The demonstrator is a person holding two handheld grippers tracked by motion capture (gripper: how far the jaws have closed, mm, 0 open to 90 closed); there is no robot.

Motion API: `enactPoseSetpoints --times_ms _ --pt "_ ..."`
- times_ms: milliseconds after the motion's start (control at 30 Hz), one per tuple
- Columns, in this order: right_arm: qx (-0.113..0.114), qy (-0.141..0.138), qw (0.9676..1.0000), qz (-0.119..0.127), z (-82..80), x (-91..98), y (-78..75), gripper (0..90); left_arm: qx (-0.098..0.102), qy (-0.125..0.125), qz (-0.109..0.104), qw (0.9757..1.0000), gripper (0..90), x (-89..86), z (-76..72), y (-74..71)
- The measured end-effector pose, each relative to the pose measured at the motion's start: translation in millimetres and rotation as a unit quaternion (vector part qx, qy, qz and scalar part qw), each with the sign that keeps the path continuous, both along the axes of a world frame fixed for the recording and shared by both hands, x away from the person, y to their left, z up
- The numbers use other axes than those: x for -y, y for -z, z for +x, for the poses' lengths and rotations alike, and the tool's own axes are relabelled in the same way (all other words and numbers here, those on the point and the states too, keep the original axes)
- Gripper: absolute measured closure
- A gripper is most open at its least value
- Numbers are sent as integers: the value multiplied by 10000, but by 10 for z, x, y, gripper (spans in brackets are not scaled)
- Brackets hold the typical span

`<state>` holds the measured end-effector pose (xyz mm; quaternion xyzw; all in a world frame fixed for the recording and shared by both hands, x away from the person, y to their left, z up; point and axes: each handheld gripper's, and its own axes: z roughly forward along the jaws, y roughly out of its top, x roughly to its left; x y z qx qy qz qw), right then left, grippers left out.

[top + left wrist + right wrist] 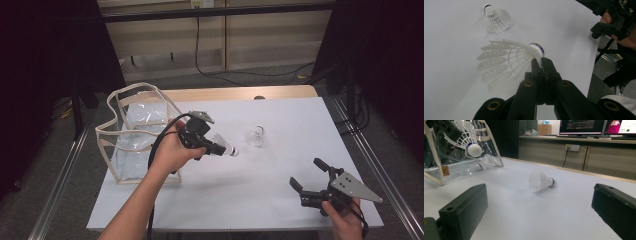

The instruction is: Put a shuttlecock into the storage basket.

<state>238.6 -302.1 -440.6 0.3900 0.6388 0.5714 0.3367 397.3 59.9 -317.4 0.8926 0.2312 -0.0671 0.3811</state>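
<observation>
While the held shuttlecock (226, 147) hung above the table (280, 195) just right of the clear bag (131, 131), the left gripper (218, 148) pinched its skirt, a second shuttlecock (255, 136) lay beyond, and the right gripper (306, 176) rested wide, empty, near the front edge.

Three shuttlecocks (474, 149) (541, 181) (479, 166), one clear bag (131, 137), two grippers (212, 147) (306, 176).

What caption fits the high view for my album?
Left gripper fingers pinch a white feathered shuttlecock beside a clear plastic bag.
</observation>
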Motion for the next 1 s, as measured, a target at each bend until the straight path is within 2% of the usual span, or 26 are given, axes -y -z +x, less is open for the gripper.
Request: enactPoseSetpoints --times_ms 433,533,567,667,933,1000 --pt "0 -7 10000 2 1 -2 1 2 25 -3 77 10000 900 -31 8 -56" --pt "-1 -7 10000 3 0 -1 0 2 -23 13 21 10000 900 -36 10 -62" --pt "-6 -8 10000 6 -1 -1 0 2 25 -27 96 9999 900 -36 5 -73" --pt "-1 -14 10000 12 -1 -2 -1 2 -32 -12 39 10000 900 -42 14 -78" --pt "-11 -15 10000 7 2 -5 2 2 -16 -66 99 9999 900 -60 9 -111" --pt "2 -24 10000 -12 4 -6 3 2 -62 -11 77 10000 900 -68 14 -115"
